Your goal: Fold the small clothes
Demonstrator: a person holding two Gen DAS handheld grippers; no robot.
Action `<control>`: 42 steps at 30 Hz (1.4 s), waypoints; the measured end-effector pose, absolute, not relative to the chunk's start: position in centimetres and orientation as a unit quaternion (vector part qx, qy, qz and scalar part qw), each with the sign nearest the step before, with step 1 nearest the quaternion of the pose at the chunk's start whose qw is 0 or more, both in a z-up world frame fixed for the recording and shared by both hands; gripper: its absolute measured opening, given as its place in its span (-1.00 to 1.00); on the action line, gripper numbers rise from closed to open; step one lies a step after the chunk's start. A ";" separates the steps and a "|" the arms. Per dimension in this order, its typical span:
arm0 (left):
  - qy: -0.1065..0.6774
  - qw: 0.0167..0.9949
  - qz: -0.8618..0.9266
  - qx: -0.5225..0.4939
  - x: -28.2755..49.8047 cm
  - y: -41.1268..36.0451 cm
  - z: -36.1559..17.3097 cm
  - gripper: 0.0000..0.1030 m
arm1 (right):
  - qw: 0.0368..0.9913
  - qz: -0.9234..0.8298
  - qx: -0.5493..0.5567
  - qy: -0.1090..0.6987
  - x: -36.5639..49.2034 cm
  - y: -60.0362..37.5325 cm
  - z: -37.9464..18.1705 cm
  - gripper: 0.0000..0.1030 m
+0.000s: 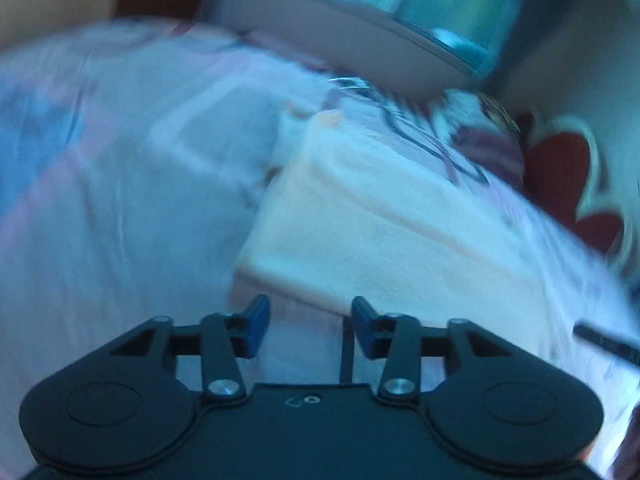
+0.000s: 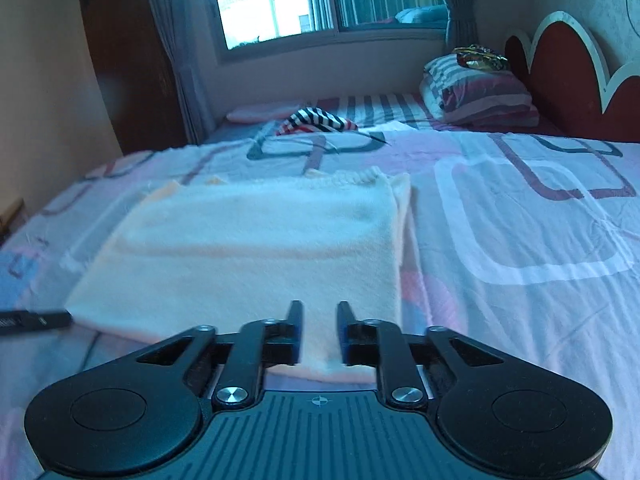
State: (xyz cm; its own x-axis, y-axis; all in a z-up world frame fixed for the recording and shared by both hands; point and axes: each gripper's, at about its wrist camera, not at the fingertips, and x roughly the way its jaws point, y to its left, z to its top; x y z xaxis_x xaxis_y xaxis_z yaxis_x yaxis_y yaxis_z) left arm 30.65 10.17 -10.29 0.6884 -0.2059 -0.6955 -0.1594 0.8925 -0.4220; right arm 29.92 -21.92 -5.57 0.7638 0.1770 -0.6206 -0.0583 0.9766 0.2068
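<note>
A cream fleece cloth (image 2: 248, 248) lies folded flat on the patterned bedsheet (image 2: 520, 220). My right gripper (image 2: 320, 328) is at the cloth's near edge, and a strip of that edge rises between its black fingers, which are shut on it. The left wrist view is blurred. There the same cloth (image 1: 380, 232) lies ahead and to the right of my left gripper (image 1: 311, 324), whose blue pads (image 1: 258, 324) stand apart with nothing between them, just short of the cloth's corner. A black finger of the left gripper (image 2: 32, 320) shows at the left edge of the right wrist view.
A striped garment (image 2: 316, 120) lies crumpled further up the bed. A striped pillow (image 2: 480, 92) rests against the red scalloped headboard (image 2: 560, 72) at the far right. A dark wardrobe (image 2: 128, 60) and a curtained window (image 2: 280, 4) stand beyond the bed.
</note>
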 end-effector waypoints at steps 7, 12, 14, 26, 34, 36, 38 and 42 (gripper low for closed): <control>0.348 0.846 0.008 -0.405 32.5 11.7 -13.3 -0.22 | 0.929 0.102 0.098 0.343 35.4 -20.2 -6.2 -1.00; 0.303 0.836 0.029 -0.456 34.6 11.7 -15.1 -0.55 | 0.920 0.137 0.103 0.351 40.0 -18.3 -8.2 -1.00; 0.299 0.829 0.042 -0.471 35.6 11.7 -15.5 -0.75 | 0.918 0.151 0.108 0.352 41.2 -17.5 -9.0 -1.00; 0.262 0.851 0.040 -0.454 35.4 11.0 -14.4 -0.82 | 0.912 0.165 0.096 0.362 43.1 -16.0 -10.8 -1.00; 0.271 0.847 0.052 -0.454 36.6 11.3 -14.4 -0.89 | 0.905 0.160 0.121 0.375 44.2 -16.4 -12.1 -1.00; 0.264 0.874 0.035 -0.407 36.8 10.4 -12.4 -0.89 | 0.904 0.160 0.129 0.374 44.2 -16.6 -12.2 -1.00; 0.261 0.897 0.010 -0.356 37.1 8.9 -10.2 -0.89 | 0.903 0.161 0.142 0.372 44.2 -17.0 -12.4 -1.00; 0.261 0.929 -0.061 -0.254 38.5 4.1 -5.9 -0.89 | 0.901 0.142 0.191 0.362 43.5 -19.1 -11.6 -1.00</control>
State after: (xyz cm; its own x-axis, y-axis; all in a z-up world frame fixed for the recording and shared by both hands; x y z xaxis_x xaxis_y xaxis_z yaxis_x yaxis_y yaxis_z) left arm 38.45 4.13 -5.91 0.8567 -0.2469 -0.4529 -0.0183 0.8629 -0.5050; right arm 43.52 -19.09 -11.58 0.6973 0.3948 -0.5983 -0.1177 0.8864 0.4478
